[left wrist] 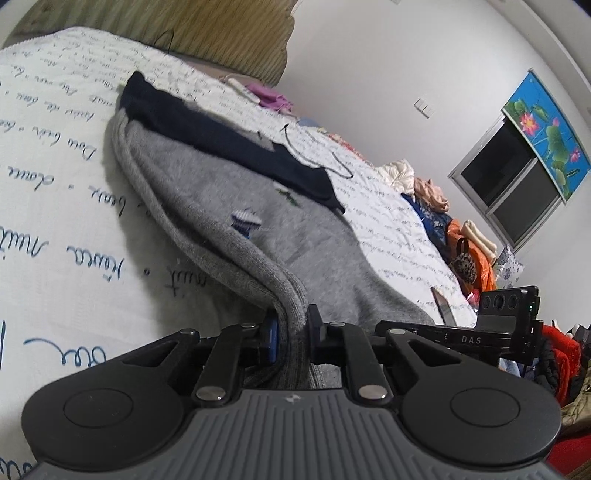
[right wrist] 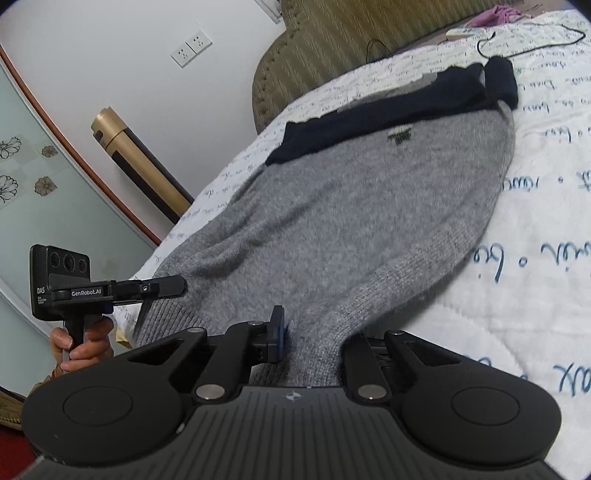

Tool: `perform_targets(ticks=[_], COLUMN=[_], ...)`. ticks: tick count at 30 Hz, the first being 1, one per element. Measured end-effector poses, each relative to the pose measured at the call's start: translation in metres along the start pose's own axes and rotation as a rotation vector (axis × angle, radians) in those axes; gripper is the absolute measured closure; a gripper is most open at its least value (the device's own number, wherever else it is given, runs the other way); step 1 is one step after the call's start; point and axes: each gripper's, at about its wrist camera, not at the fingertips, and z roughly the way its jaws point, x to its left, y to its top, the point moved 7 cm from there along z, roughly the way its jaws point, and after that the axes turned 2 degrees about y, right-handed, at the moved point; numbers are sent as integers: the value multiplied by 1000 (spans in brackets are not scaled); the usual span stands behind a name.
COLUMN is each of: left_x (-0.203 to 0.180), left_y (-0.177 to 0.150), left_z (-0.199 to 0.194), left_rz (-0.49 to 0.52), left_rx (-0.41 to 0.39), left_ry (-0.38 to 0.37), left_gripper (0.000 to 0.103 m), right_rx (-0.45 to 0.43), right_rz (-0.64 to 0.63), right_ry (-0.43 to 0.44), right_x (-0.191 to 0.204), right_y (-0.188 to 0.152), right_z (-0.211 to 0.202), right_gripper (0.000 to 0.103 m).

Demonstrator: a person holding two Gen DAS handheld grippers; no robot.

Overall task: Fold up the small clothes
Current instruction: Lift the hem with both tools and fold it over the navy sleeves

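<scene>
A small grey knit sweater (left wrist: 229, 192) with a navy band (left wrist: 207, 129) at its far end lies on a white quilt with blue script (left wrist: 55, 221). My left gripper (left wrist: 291, 328) is shut on the sweater's grey hem and lifts that edge off the quilt. In the right wrist view the same sweater (right wrist: 351, 221) stretches away toward its navy part (right wrist: 406, 107). My right gripper (right wrist: 314, 343) is shut on the near hem; its right finger is hidden under the cloth. The left gripper's body (right wrist: 92, 291) shows at the left, in a hand.
A padded olive headboard (right wrist: 351, 40) stands beyond the sweater. A black cable (left wrist: 314, 155), a white power strip (right wrist: 465, 31) and a purple cloth (left wrist: 273, 98) lie at the quilt's far end. Piled clothes (left wrist: 461, 236) line the bed's far side. A gold tube (right wrist: 140, 162) leans on the wall.
</scene>
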Motion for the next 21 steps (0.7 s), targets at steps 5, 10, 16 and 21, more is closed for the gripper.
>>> perform_targets(ticks=[5, 10, 16, 21], left_x=[-11, -18, -21, -21], left_y=[14, 38, 69, 89], left_z=[-7, -13, -13, -7], left_rz=[23, 16, 13, 18], left_rx=[-43, -99, -143, -154], left_ry=[-15, -43, -56, -48], left_gripper=[89, 89, 89, 89], right_rx=[-38, -90, -149, -179], right_rz=[-22, -49, -93, -107], right_ry=[-3, -19, -55, -74], right_x=[3, 2, -2, -8], right_y=[14, 36, 70, 94], right_z=[-9, -17, -21, -17], right_gripper=[87, 87, 87, 87])
